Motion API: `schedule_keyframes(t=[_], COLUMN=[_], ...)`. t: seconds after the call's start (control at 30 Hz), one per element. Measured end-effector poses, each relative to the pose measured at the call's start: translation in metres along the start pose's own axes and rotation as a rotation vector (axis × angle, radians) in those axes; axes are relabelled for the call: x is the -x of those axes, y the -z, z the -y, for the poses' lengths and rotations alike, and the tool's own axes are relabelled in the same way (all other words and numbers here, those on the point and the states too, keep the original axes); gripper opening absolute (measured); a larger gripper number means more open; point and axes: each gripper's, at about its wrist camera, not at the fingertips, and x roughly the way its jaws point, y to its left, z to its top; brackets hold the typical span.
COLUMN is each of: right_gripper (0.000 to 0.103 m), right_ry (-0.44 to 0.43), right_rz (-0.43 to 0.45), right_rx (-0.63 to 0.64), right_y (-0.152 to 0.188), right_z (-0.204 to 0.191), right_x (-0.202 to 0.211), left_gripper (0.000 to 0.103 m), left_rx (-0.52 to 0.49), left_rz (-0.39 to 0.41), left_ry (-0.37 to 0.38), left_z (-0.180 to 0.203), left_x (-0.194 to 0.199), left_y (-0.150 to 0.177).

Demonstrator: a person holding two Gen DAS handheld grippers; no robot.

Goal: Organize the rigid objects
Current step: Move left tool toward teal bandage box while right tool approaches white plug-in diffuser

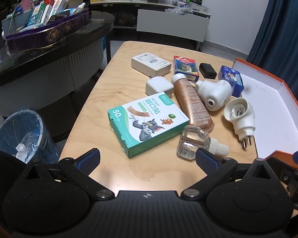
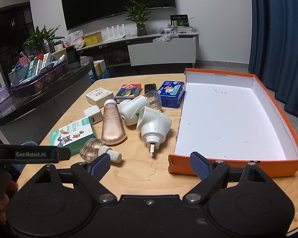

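Clear glass refill bottle lies beside the green plaster box, white cap toward the orange tray. Copper tube runs lengthwise behind it. Left gripper and right gripper both gape wide, empty.

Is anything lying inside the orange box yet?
No, the orange box shows only its bare white floor; every item lies outside it on the table.
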Motion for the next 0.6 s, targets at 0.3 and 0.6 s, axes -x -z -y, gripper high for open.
schedule_keyframes(t=[0.3,0.6], right_gripper=[0.102,0.102], right_ry=[-0.024,-0.040], right_rz=[-0.019,-0.036], right_rx=[0.004,0.024], right_y=[-0.001,-0.001], right_z=[0.001,-0.002], right_x=[-0.009,-0.016], left_gripper=[0.103,0.103], left_rx=[-0.015,-0.032], left_rz=[-0.018,-0.036], left_ry=[0.010,0.007], left_z=[-0.009,-0.020], left_x=[-0.014,-0.027], left_y=[-0.004,-0.008])
